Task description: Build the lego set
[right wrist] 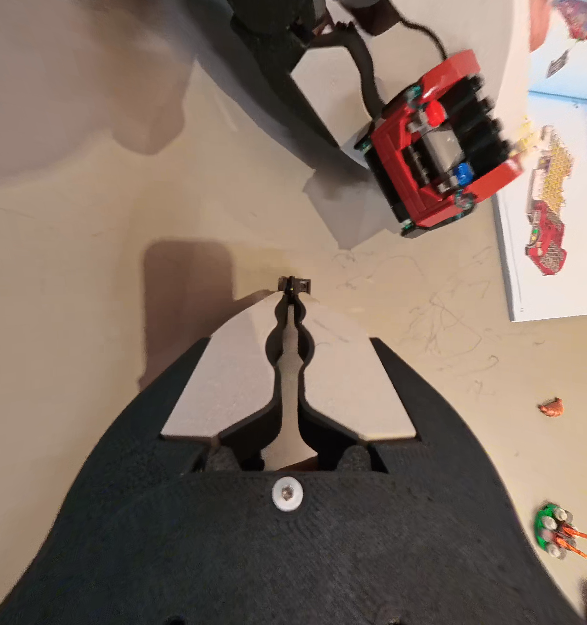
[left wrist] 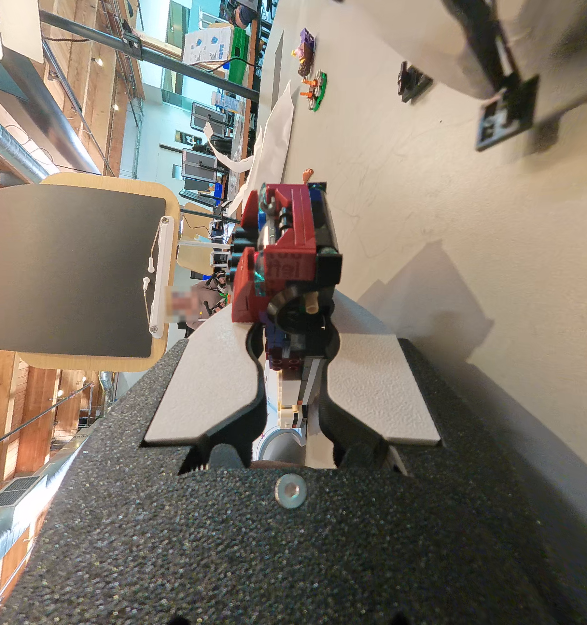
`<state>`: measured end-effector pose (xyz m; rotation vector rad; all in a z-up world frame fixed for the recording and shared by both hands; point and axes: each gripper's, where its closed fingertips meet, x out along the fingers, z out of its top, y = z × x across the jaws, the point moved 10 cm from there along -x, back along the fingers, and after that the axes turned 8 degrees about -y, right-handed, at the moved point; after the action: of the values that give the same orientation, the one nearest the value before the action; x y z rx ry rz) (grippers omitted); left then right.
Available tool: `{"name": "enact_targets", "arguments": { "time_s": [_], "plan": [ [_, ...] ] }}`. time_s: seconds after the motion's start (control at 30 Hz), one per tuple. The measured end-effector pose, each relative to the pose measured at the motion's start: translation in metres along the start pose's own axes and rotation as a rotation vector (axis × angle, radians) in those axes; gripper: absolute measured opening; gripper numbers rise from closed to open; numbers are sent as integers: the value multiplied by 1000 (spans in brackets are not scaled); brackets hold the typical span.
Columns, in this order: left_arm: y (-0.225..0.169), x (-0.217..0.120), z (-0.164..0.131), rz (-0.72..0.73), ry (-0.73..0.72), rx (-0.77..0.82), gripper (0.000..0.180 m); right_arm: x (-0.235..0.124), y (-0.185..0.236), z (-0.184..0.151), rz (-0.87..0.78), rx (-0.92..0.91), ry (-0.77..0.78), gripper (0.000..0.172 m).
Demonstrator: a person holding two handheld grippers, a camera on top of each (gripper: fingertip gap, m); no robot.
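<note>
Since the brick car (left wrist: 285,257) is clamped between my left gripper (left wrist: 293,334) pads, it sits lifted off the beige table (left wrist: 454,189), nose pointing away, probably so the body stays steady and reachable. Beyond the car lie a green stud plate (left wrist: 317,91) and a purple minifigure (left wrist: 306,50).

From the right wrist, my right gripper (right wrist: 290,297) is pinched nearly closed on a tiny black piece (right wrist: 297,285), below-left of the car (right wrist: 444,148). The instruction booklet (right wrist: 555,236) lies just right of the car.
</note>
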<state>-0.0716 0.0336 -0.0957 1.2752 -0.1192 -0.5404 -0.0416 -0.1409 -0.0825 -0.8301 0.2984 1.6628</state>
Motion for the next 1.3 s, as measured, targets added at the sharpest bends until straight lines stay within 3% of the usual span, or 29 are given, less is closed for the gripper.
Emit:
{"name": "enact_targets", "arguments": {
  "time_s": [0.3, 0.63, 1.03, 1.3],
  "plan": [
    [0, 1, 0, 0, -2, -3, 33, -38, -16, 17, -233, -98, -228, 5],
    [-1, 2, 0, -1, -2, -2, 33, -34, -33, -12, -219, 15, -9, 11],
    [-2, 3, 1, -2, 2, 2, 33, -6, -69, -29, -339, 336, 47, 21],
    [-3, 3, 2, -2, 1, 7, 33, 14, -78, -22, -329, 292, 115, 23]
  ]
}}
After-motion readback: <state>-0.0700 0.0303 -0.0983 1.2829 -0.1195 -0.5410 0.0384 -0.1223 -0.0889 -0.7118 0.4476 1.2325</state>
